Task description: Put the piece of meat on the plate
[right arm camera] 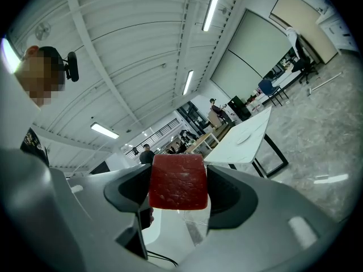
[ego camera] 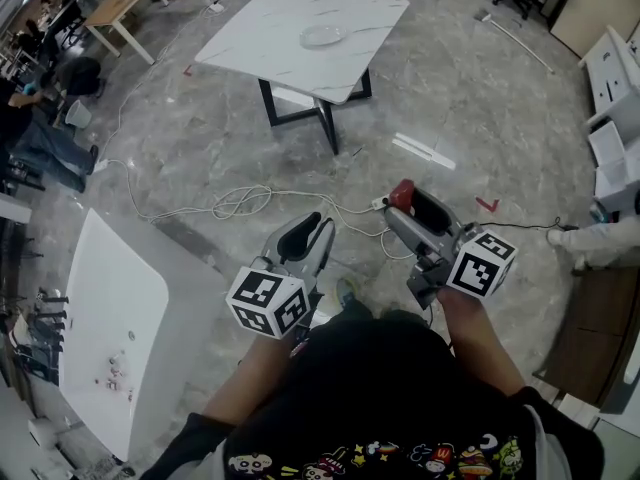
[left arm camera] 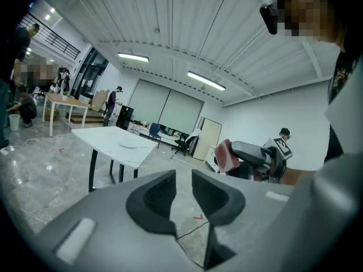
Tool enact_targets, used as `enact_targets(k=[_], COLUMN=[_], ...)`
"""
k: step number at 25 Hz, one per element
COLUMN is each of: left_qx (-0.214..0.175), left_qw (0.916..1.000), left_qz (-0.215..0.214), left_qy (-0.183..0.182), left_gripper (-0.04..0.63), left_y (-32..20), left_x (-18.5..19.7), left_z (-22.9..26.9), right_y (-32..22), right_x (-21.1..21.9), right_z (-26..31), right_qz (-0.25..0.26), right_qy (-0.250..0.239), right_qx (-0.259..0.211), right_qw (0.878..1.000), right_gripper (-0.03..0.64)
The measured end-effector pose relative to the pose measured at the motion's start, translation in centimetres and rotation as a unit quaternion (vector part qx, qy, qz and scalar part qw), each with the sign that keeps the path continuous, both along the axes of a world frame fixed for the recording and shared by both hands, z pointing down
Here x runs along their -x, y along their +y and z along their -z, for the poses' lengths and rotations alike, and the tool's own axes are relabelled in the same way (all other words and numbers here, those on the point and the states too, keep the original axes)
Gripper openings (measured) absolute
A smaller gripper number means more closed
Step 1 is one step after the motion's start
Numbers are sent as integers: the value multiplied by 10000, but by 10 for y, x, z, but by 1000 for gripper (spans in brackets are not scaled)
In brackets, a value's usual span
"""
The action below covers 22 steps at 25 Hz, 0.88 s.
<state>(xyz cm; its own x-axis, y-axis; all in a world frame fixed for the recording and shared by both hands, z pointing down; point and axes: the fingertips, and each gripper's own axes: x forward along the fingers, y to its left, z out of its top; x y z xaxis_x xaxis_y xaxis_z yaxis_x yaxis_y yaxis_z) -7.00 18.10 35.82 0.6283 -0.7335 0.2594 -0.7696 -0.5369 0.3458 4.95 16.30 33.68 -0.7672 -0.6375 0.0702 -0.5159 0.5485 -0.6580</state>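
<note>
Red and square-cut, the piece of meat (ego camera: 402, 195) shows in the head view at the tips of the right gripper (ego camera: 405, 200). It is held over the grey stone floor (ego camera: 480, 118), well apart from the plate (ego camera: 325, 35). That white plate lies on the white marble table (ego camera: 260, 28), toward its right-hand edge. The left gripper (ego camera: 318, 224) is beside the right one, above a white cable (ego camera: 240, 203). Each gripper's marker cube (ego camera: 268, 302) bears black-and-white squares, not letters. The black shirt (ego camera: 400, 458) carries cartoon figures along its hem; any lettering there is too small to read.

In the left gripper view, the left gripper (left arm camera: 182, 174) has its dark pads drawn in as far as they go, with nothing between them. Beyond them stand the marble table (left arm camera: 108, 136) with the plate (left arm camera: 129, 144) near its far edge, and the right gripper (left arm camera: 229, 154) bearing the meat (left arm camera: 226, 156).

In the right gripper view, the right gripper (right arm camera: 177, 185) pinches the meat (right arm camera: 177, 181) by its two side faces. The slab is deep red with a pebbled, faintly glossy face and rounded corners. Behind it the marble table (right arm camera: 249, 149) carries the plate (right arm camera: 242, 139).
</note>
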Motion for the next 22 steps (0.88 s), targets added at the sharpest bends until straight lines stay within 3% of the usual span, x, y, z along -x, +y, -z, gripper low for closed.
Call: enact_targets(k=[13, 22], left_qx=[-39, -43], left_qw=[10000, 9999], left_qz=[-5, 143], left_qy=[18, -54], left_gripper=[201, 201], left_y=[-24, -68], left_x=[12, 19], left_z=[2, -3], right_y=[-28, -82], right_x=[10, 21], right_z=[0, -3], right_qz=[-35, 162], right_qy=[-31, -117], right_qx=[1, -77], right_qw=[10000, 9998], right_gripper=[328, 328])
